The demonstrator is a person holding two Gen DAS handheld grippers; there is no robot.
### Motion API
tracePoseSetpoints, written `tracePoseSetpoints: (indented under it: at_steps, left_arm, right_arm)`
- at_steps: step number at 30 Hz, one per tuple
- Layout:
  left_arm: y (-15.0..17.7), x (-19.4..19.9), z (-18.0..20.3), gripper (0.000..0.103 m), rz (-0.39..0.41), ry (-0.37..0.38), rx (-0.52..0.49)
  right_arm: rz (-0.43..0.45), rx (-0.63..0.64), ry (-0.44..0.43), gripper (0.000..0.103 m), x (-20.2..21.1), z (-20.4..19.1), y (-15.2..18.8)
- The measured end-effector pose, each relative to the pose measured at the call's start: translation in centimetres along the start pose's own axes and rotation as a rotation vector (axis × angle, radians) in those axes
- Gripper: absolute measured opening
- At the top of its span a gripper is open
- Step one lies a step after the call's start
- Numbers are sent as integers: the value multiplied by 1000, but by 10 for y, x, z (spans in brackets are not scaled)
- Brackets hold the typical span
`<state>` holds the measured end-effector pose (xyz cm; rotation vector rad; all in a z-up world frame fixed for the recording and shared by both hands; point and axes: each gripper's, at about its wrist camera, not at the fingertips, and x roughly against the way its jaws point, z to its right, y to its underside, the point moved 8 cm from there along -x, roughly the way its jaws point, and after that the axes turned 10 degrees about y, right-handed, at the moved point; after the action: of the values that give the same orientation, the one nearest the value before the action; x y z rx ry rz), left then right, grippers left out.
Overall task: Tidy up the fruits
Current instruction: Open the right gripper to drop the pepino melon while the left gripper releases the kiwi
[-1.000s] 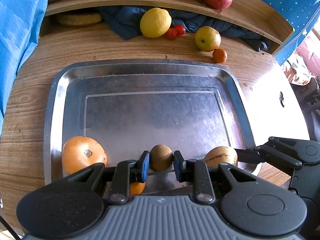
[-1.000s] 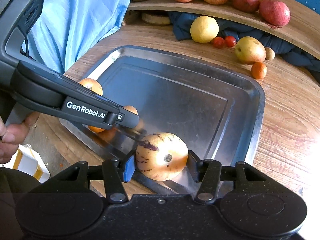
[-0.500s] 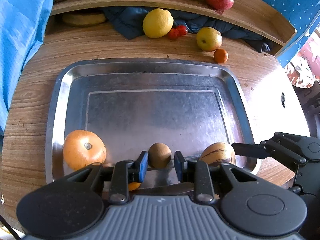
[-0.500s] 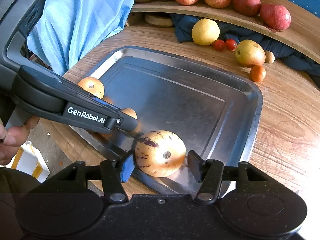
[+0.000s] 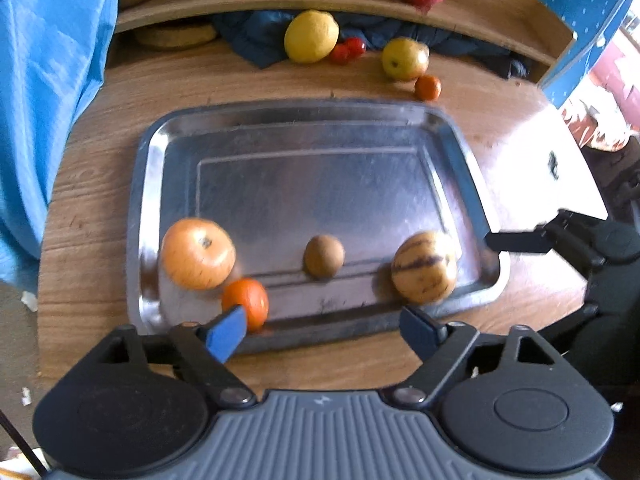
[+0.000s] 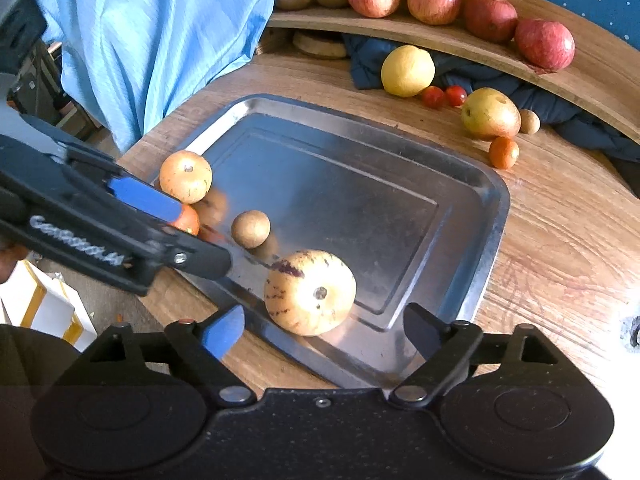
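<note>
1. Both claws stand wide open and hold nothing. The left claw (image 5: 322, 330) hangs over the near edge of the metal tray (image 5: 304, 120); the right claw (image 6: 322, 332) sits at the tray's near right corner.

2. Four fruits lie in a loose row along the tray's near side: a large orange fruit (image 5: 198, 254) at the left, a small tangerine (image 5: 246, 302) touching it, a brown kiwi (image 5: 323, 256) in the middle, and a striped yellow melon (image 5: 424, 268) at the right.

3. More fruit waits on the bench (image 5: 100, 220) beyond the tray: a lemon (image 5: 311, 36), two cherry tomatoes (image 5: 347, 49), a yellow apple (image 5: 405, 59) and a small orange (image 5: 428, 87). Red apples (image 6: 544, 44) sit on the shelf (image 6: 480, 46) above.

4. The step in hand looks like release and withdrawal. Lift each claw straight up and back before swinging it, so the fingers do not nudge the round fruit; the left finger (image 5: 226, 332) is close to the tangerine.

5. For the next pick, I would send the right claw to the yellow apple or small orange. Straddle the widest part and close gently.

6. Set new fruit down in the bare far half, apart from the row, and let it settle before opening.
</note>
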<state>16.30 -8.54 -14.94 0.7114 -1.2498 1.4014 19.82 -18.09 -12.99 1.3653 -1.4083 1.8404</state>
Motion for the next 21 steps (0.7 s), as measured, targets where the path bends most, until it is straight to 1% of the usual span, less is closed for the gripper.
tracePoseSetpoints:
  at_steps: [2, 3, 8, 11, 16, 21]
  left_arm:
    - [5, 0, -2, 94, -23, -29, -3]
    - [9, 1, -4, 95, -31, -41, -1]
    - [19, 7, -15, 100, -49, -80, 20]
    - [24, 10, -26, 101, -62, -121, 34]
    - [28, 14, -43, 102, -110, -228, 48]
    - [24, 19, -54, 102, -126, -278, 47]
  right_arm:
    - [-7, 7, -5, 93, 1, -1, 2]
    - [-9, 9, -9, 96, 2, -2, 3]
    - [-11, 8, -17, 102, 7, -2, 6]
    - [-10, 5, -10, 102, 9, 0, 7]
    - [-15, -3, 10, 102, 11, 4, 7]
    - [-42, -11, 34, 102, 9, 7, 9]
